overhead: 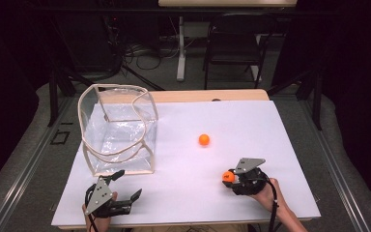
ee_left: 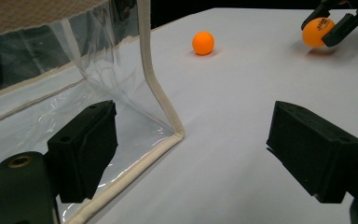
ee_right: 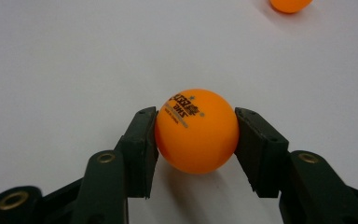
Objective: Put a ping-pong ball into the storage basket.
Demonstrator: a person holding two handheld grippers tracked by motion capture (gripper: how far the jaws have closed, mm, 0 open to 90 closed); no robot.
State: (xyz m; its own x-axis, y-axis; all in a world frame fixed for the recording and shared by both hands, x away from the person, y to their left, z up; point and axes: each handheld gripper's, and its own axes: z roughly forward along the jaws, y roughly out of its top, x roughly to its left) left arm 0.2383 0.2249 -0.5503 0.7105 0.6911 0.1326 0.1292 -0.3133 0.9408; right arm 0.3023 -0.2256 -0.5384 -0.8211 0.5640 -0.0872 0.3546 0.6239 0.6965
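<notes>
Right gripper [overhead: 228,178] grips an orange ball [overhead: 228,176]; left gripper [overhead: 125,186] waits with fingers spread beside the clear bag [overhead: 118,128].

High view: the gripped ball sits low over the white surface [overhead: 222,121], near its front right; a second ball [overhead: 204,139] lies free at mid-surface, well apart. Left gripper view: the spread fingers [ee_left: 86,147] frame the bag's near corner, with both balls beyond. Right gripper view: both fingers [ee_right: 142,149] press the printed ball's sides, the second ball [ee_right: 290,4] at the top edge.

Lab-like recording room: dark curtained surround, white-topped table [overhead: 251,121] ahead of claws, cables [overhead: 145,55] on floor, folding chair [overhead: 234,41] beyond.
</notes>
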